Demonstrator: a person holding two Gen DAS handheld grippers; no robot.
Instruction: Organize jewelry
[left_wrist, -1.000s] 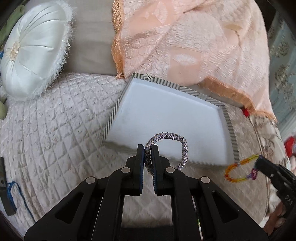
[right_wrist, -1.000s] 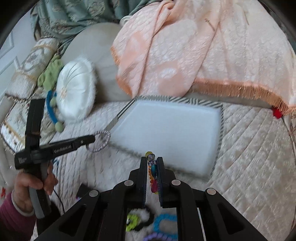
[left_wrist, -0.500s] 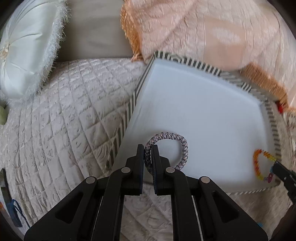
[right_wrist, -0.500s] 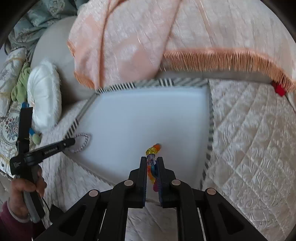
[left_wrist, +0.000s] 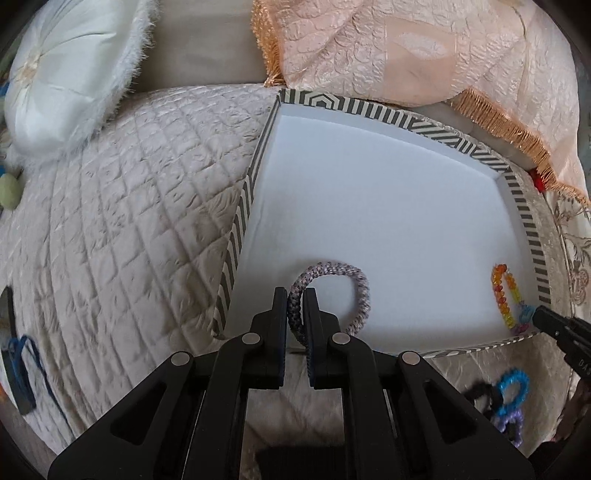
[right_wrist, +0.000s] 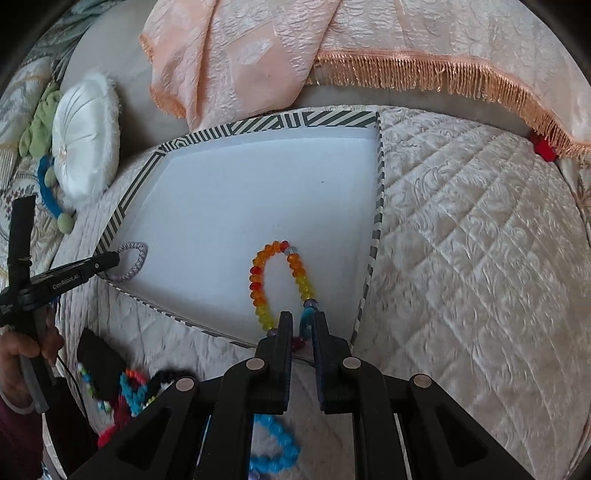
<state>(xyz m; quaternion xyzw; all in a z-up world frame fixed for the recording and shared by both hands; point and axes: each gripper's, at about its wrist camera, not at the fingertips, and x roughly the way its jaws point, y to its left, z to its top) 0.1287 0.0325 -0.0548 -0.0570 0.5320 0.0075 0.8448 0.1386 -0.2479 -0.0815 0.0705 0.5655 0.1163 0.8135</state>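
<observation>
The left claw (left_wrist: 295, 295) is pinched tight on a gray braided bracelet (left_wrist: 343, 277), whose loop lies forward and to the right over the near left corner of the tray (left_wrist: 388, 114). The right claw (right_wrist: 303, 321) is closed on the blue end of a bead bracelet (right_wrist: 258, 284); its orange and yellow loop stretches straight ahead on the white floor, just beside the tray's right wall. The striped rim rings wide bare floor beyond both loops. The tray sits on a quilted bed (left_wrist: 129, 206). More bracelets (right_wrist: 273, 446) lie near its front edge. A fringed peach blanket (right_wrist: 369, 40) overhangs the far rim, and a white pillow (left_wrist: 66, 70) lies far left.
</observation>
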